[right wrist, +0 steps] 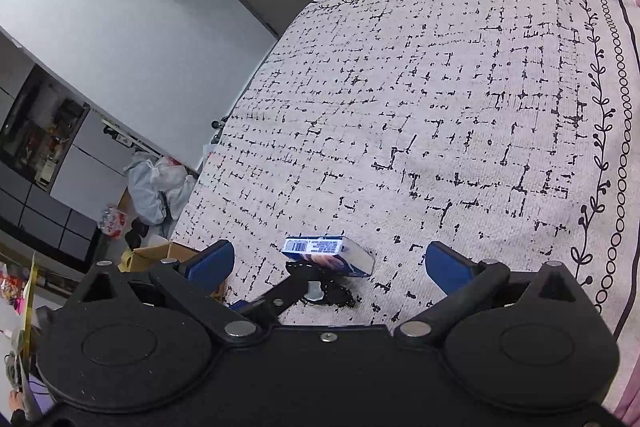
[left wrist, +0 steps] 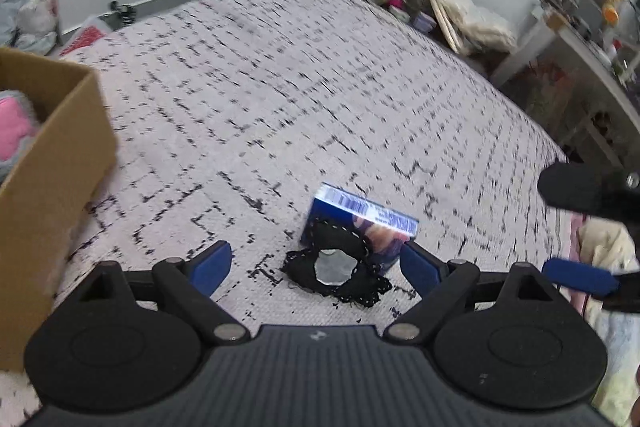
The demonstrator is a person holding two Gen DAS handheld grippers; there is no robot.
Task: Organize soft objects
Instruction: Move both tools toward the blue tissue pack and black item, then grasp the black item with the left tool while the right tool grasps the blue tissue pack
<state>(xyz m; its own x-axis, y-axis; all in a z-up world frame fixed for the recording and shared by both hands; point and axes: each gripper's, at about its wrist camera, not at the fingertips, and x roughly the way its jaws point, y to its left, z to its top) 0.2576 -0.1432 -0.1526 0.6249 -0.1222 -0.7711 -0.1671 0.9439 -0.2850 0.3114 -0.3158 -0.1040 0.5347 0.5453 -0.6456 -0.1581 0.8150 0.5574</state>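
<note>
Both sets of jaws are wide open and empty: left gripper (left wrist: 316,265), right gripper (right wrist: 330,267). The black lace piece (left wrist: 340,273) lies on the bed (left wrist: 280,87) between them, half over a blue box (left wrist: 360,217). I'd pinch only the lace edge, then head to the cardboard box (left wrist: 52,167).

left gripper (left wrist: 316,263) gapes above black lace piece (left wrist: 340,269) touching blue box (left wrist: 360,223)
</note>
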